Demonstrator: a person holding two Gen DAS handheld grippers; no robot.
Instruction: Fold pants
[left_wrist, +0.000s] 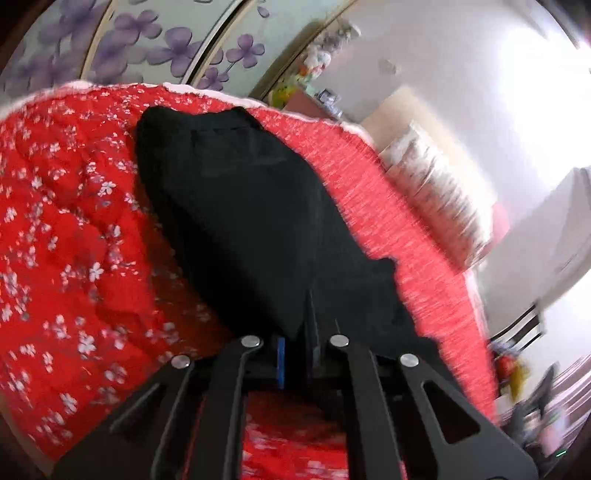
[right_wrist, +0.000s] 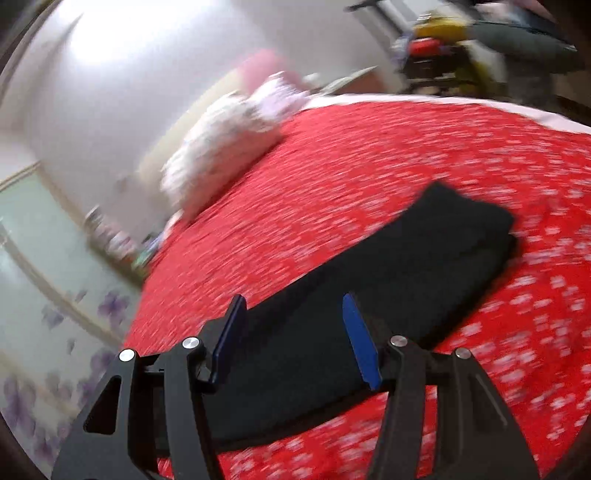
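Left wrist view: the black pants (left_wrist: 236, 206) are laid lengthwise on the red floral bedspread (left_wrist: 66, 229), their near end pinched by the closed left gripper (left_wrist: 299, 332). Above the pants, the right gripper (right_wrist: 295, 332) is seen half open, gripping nothing.

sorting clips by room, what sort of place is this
Most likely a bedroom: black pants lie on a bed with a red flowered bedspread, a pale pillow near the wall, and flowered wardrobe doors behind.
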